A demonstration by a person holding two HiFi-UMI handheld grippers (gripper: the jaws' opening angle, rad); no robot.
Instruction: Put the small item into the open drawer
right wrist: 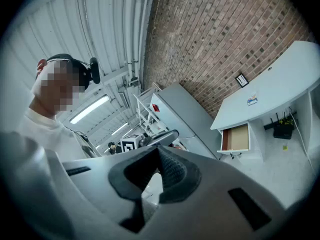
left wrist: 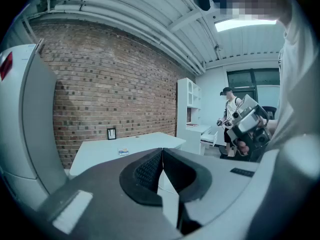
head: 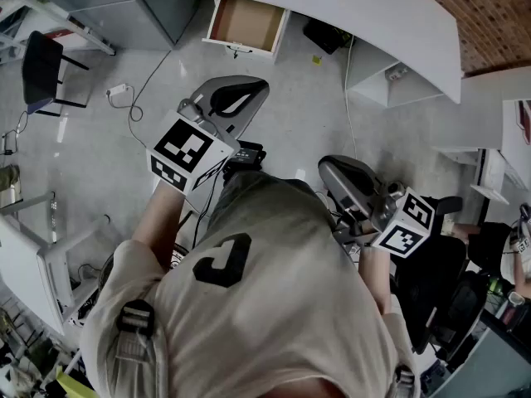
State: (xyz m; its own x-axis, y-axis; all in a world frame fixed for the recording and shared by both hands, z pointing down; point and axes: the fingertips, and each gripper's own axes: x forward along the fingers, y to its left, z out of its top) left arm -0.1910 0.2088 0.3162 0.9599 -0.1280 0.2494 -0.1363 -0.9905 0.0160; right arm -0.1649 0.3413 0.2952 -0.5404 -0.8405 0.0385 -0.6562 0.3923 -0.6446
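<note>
We held both claws up, well short of the desk [left wrist: 145, 143]. The left claw [left wrist: 162, 153] had its jaws pressed together with nothing between them and pointed a little downward. The right claw [right wrist: 158, 150] sat level, its tips also meeting on nothing. Straight ahead of the left claw, past its tips and well apart from them, the item [left wrist: 123, 151] lay flat on the white desk top, with the brick wall [left wrist: 110, 84] behind it. Ahead of the right claw and off to its right, the drawer [right wrist: 237, 138] stood pulled out under the desk top, its brown inside showing. The item was on the top above the drawer and to one side of it, not in it. A black box [right wrist: 282, 130] sat on the floor [head: 274, 106] under the desk, beyond the drawer from the right claw. A black chair [head: 41, 65] stood far to the left of the left claw. To that claw's right, another person [left wrist: 229, 119] stood in the background, beside white shelves [left wrist: 189, 104].
</note>
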